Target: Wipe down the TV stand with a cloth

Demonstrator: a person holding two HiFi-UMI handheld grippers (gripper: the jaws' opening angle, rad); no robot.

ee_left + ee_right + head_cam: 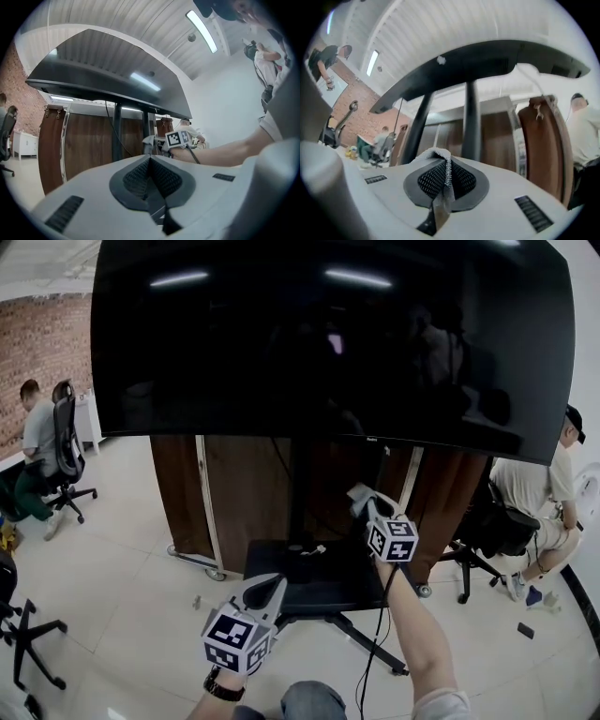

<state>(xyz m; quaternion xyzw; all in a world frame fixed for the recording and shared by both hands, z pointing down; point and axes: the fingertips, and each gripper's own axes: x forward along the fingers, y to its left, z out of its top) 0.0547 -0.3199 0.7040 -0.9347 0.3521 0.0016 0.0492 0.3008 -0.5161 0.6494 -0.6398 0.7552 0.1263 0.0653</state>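
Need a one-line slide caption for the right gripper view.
Right claw clamped on a white cloth, facing the dark posts of the TV stand beneath the screen, wood cabinet behind.

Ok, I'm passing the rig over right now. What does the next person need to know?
Left gripper: shut, empty, held low in front of the stand.
Right gripper: shut on the cloth, raised under the TV, just right of the pole. Whether the cloth touches anything cannot be told.
Done: cloth is in hand; the pictures don't show which parts have been wiped.
Left: probably safest to treat the whole stand as unwiped, so wipe the pole, then the base.
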